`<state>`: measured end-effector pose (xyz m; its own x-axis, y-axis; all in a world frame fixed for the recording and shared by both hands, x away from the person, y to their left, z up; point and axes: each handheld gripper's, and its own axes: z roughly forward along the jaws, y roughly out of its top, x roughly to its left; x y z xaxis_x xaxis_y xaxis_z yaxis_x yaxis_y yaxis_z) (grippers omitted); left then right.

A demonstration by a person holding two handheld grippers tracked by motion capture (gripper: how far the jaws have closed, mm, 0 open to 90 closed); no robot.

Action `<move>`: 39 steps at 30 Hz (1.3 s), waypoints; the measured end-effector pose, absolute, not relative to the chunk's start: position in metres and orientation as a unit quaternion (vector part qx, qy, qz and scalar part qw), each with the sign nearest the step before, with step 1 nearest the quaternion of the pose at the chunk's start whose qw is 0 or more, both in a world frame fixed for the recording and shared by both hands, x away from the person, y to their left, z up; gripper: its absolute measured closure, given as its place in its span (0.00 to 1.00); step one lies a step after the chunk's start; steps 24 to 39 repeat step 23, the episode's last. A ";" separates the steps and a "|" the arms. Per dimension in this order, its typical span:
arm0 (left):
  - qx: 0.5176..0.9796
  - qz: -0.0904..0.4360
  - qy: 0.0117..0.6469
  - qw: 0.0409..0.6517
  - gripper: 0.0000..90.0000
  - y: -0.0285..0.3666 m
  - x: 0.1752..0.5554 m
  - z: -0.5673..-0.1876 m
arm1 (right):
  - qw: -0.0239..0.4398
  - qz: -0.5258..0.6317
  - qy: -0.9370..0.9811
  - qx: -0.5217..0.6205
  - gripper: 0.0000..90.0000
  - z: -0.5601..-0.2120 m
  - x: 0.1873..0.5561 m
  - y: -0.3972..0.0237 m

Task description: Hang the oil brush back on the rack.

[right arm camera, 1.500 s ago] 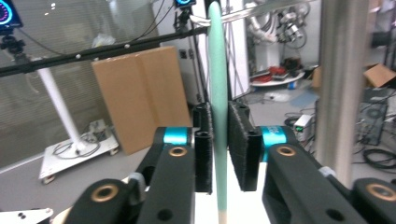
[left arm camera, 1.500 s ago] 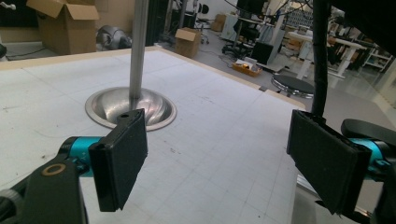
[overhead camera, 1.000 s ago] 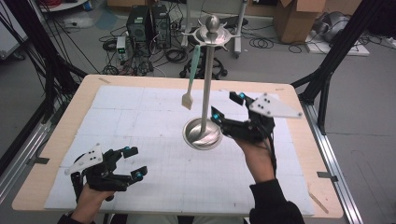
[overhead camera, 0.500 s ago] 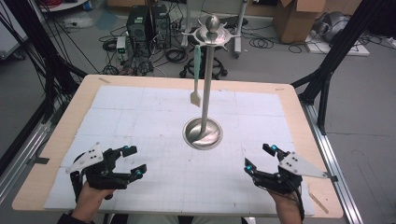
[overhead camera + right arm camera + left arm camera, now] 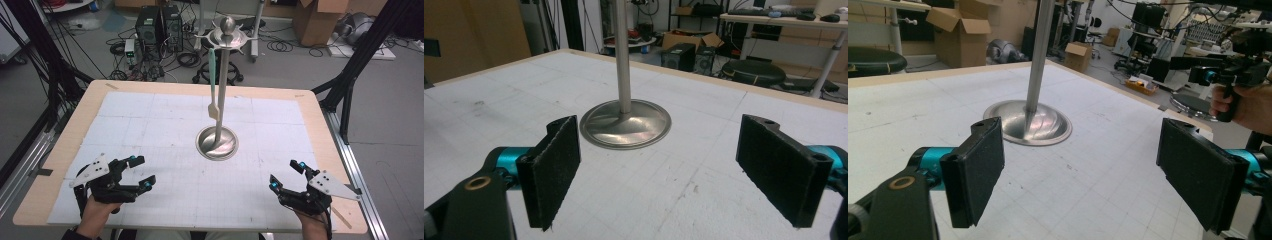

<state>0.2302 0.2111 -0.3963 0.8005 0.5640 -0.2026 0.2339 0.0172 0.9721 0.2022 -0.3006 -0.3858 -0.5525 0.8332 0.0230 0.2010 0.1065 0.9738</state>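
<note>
The left gripper [image 5: 135,172] sits low over the near left part of the table [image 5: 75,125], held from behind by the left hand [image 5: 97,212]; its jaws stand wide apart with nothing between them, aimed toward the table's middle. The right gripper [image 5: 287,176] sits low over the near right part, held by the right hand [image 5: 312,227], jaws likewise spread and empty, aimed inward and away from the person. Each gripper carries a grey plate on top.

The stand [image 5: 218,142] is ahead of both grippers, between their lines of aim and well apart from either. Its round base rests flat on the white gridded mat [image 5: 165,115]; its pole rises upright to a disc with a ball on top. A spatula [image 5: 213,82] hangs from the disc, just beside the pole, blade down and clear of the base.

In the left gripper view the base [image 5: 1028,122] lies beyond the jaws, nearer the left pad, with the right gripper [image 5: 1233,75] far off at the right edge. In the right gripper view the base [image 5: 625,124] lies ahead between the pads [image 5: 551,170].

Compared with 1.0 s ago, the right gripper has withdrawn from beside the stand to the near edge; since 0.5 s ago both grippers are nearly unchanged. The spatula hangs as before
</note>
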 end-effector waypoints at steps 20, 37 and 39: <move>0.688 0.125 0.299 0.650 0.22 0.213 0.232 -0.399 | 0.282 0.544 0.697 0.373 0.18 -0.386 0.203 -0.296; 0.685 0.126 0.306 0.649 0.22 0.214 0.232 -0.400 | 0.280 0.544 0.696 0.376 0.18 -0.387 0.203 -0.297; 0.685 0.126 0.306 0.649 0.22 0.214 0.232 -0.400 | 0.280 0.544 0.696 0.376 0.18 -0.387 0.203 -0.297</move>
